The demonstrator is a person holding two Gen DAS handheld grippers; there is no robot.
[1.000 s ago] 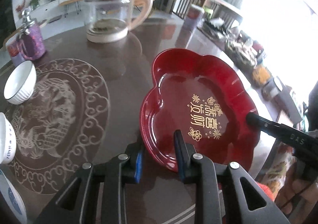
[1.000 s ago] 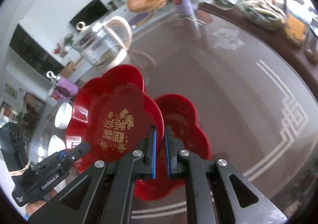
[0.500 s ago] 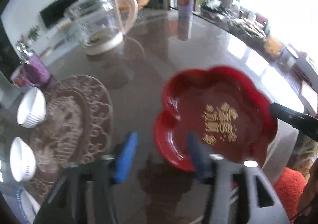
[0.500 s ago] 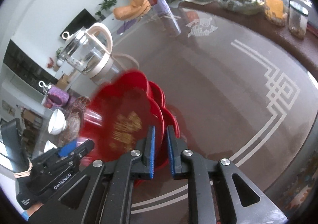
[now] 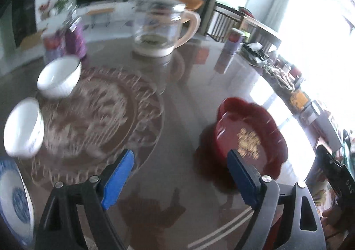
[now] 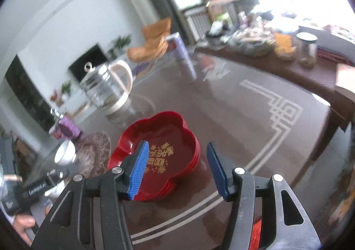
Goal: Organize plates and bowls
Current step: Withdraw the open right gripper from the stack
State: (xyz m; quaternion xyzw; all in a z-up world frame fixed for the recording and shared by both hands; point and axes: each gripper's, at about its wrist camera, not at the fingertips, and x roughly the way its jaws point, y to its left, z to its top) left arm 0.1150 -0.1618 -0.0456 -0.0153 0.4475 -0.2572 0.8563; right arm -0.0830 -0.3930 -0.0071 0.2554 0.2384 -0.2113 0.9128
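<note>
Gold Chinese characters on red plate [image 6: 170, 137]; strokes too blurred.

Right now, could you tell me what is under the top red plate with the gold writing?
The red plate sits on a stack of matching red plates; only their rims show at the right edge. Their insides and the table beneath are covered.

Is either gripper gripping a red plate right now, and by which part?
Neither. The left gripper and right gripper have just been opening, jaws empty; the red plate rests on its stack.
</note>
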